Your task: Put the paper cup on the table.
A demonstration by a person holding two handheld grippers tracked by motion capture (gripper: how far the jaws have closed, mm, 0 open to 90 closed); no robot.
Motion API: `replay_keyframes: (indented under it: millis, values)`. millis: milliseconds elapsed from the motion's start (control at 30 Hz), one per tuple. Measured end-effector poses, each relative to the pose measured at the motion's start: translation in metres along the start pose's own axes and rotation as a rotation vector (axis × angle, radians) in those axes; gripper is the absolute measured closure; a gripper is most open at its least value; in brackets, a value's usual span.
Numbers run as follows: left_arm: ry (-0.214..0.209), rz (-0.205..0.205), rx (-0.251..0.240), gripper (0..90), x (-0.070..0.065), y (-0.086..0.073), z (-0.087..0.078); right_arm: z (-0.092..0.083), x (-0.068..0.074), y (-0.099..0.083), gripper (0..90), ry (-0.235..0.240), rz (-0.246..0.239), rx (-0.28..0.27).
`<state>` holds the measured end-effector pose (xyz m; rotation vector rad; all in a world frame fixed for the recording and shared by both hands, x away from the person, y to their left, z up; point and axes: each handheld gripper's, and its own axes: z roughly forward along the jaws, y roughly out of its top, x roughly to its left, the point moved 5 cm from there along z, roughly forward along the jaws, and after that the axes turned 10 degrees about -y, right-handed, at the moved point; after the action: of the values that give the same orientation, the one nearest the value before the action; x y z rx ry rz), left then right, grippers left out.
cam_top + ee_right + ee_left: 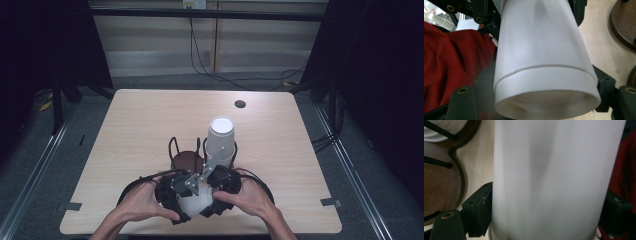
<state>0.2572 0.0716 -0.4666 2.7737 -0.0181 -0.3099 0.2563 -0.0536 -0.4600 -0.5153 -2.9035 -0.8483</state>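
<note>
While gripped from both sides, a white paper cup (192,202) is held at the desk's (140,125) near edge.
It is pinched by the left gripper (172,197) and right gripper (220,192); a cup stack (221,137) stands behind.

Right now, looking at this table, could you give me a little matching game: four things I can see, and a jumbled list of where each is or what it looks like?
Things:
1. held cup
2. cup stack
3. round hole
4. brown holder

Descriptions:
A. dark spot on the far side, alone
B. wooden base with black wire loops
C. white, clamped between black jaws near the person
D. white, standing in a slot

Pairs: 1-C, 2-D, 3-A, 4-B
</note>
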Motion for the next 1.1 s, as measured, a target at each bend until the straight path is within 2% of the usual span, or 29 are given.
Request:
replay_keyframes:
  millis: [33, 67, 167, 333, 400, 533, 700, 867, 1100]
  values:
    - [0.0, 0.0, 0.0, 13.7, 0.0, 0.0, 0.0, -0.001, 0.0, 0.0, 25.4, -0.002, 0.007, -0.005]
    - [0.001, -0.016, -0.037, 13.3, 0.0, 0.001, -0.001, -0.002, -0.001, 0.0, 25.3, -0.002, 0.013, -0.01]
    - [0.0, -0.019, -0.056, 12.6, 0.0, 0.0, -0.003, -0.003, -0.002, -0.001, 25.3, -0.002, 0.021, -0.027]
    - [0.014, -0.001, -0.067, 12.4, 0.001, 0.0, -0.003, -0.004, -0.002, -0.001, 25.3, -0.015, 0.041, -0.024]
    - [0.04, 0.02, -0.065, 12.5, 0.002, -0.001, -0.003, -0.003, -0.002, -0.001, 25.3, -0.023, 0.049, -0.017]
    - [0.044, 0.041, -0.103, 12.7, 0.001, -0.003, -0.003, -0.003, -0.002, -0.001, 25.4, -0.027, 0.053, -0.012]
    - [0.029, 0.067, -0.169, 12.7, 0.001, -0.007, -0.01, -0.003, -0.002, 0.0, 25.3, -0.017, 0.058, -0.029]
    - [0.014, 0.068, -0.222, 12.5, 0.001, -0.007, -0.018, -0.007, -0.002, 0.0, 25.3, -0.01, 0.062, -0.051]
    - [-0.002, 0.05, -0.306, 12.9, 0.003, -0.01, -0.029, -0.009, -0.004, -0.002, 25.2, -0.014, 0.071, -0.059]
